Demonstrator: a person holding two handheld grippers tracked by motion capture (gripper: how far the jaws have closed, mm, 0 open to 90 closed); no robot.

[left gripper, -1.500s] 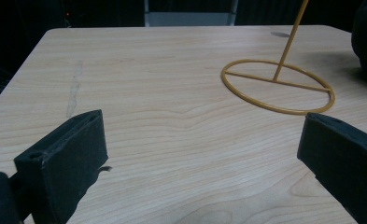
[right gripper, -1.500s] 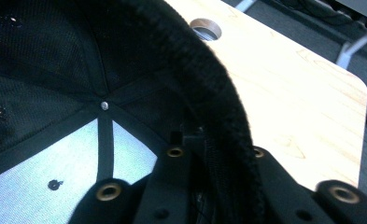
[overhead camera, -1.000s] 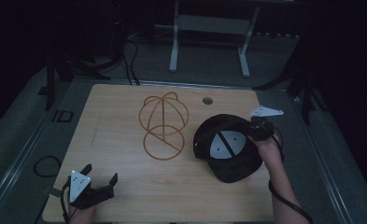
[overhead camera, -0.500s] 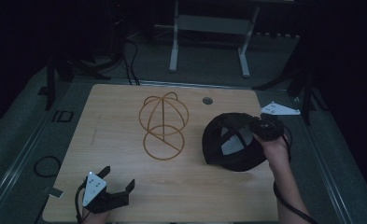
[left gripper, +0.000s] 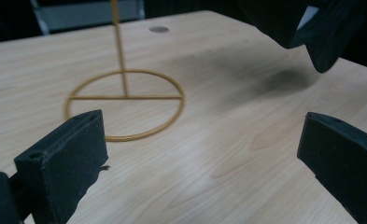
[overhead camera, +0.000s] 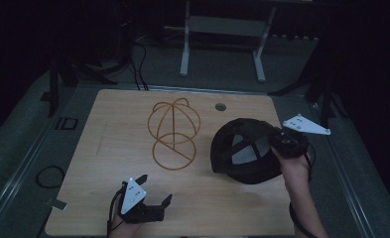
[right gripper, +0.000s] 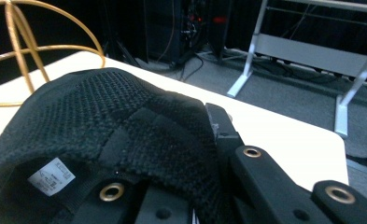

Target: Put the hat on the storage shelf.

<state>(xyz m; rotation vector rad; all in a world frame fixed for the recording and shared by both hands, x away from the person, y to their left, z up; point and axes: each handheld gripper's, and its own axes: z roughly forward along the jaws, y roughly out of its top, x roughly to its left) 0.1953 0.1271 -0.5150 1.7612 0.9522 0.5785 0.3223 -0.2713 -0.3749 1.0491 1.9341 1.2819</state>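
In the right gripper (overhead camera: 282, 144), cap (overhead camera: 242, 158) opening faces up.

The left gripper (left gripper: 204, 158) is hovering with black jaws spread wide over the pale wooden counter (left gripper: 228, 140), facing a gold wire stand's ring base (left gripper: 125, 105); a black fabric cap (left gripper: 312, 28) is hanging above right.

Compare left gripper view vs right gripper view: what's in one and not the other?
Left gripper view alone: the left gripper with its jaws wide apart and nothing between them, the stand's round base ring flat on the wood, and the small round hole in the tabletop.

Right gripper view alone: the right gripper shut on the black cap, the white label inside the cap, and a grey metal frame on the floor behind.

Both: the gold wire stand, the cap and the wooden table.
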